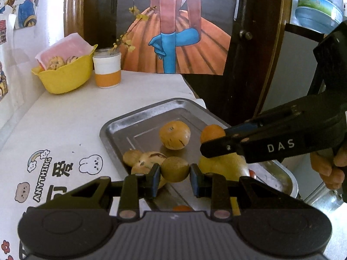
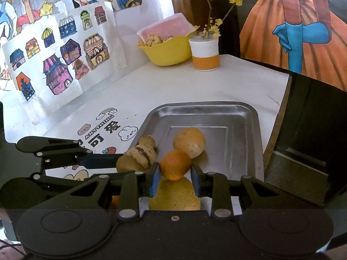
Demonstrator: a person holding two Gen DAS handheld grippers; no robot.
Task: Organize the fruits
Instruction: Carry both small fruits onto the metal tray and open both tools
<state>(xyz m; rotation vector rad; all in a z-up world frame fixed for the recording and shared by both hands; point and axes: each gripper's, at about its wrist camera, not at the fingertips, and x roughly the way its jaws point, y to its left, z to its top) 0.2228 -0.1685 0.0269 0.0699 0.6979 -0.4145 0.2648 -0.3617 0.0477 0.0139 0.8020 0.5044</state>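
A white tablecloth point(image 2: 173, 91) printed with cartoon animals covers the table, with children's drawings of houses pinned to the wall behind it and a large painting of an orange skirt propped at the far end. A metal tray point(image 2: 245, 117) is taken here as the landmark. Beyond its far edge, towards the wall, a yellow bowl point(image 2: 169, 54) with striped fruit in it is seen, and just beside the bowl a white and orange cup point(image 2: 206, 56) holding a flowering twig.

Inside the tray, a large yellow-brown fruit point(image 1: 174, 134) lies towards the middle, apart from the others. A cluster of striped fruit point(image 1: 149, 160) is gathered at the tray's left near side.

The left gripper point(image 1: 175, 174) is closed on a small brown fruit point(image 1: 175, 169), held squarely between its blue pads at the near left of the tray, touching the striped cluster. The right gripper point(image 2: 174, 173) is clamped on an orange point(image 2: 175, 166), held above a pale yellow fruit point(image 2: 174, 195) at the near edge of the tray.

Both fruits sit directly between their jaws, so no realignment appears needed. The bowl lies ahead and to the left of both tools; the left gripper is judged nearer to it. The next move would most likely be a lift clear of the tray, the cluster pressing against the brown fruit being the likeliest thing to be disturbed.
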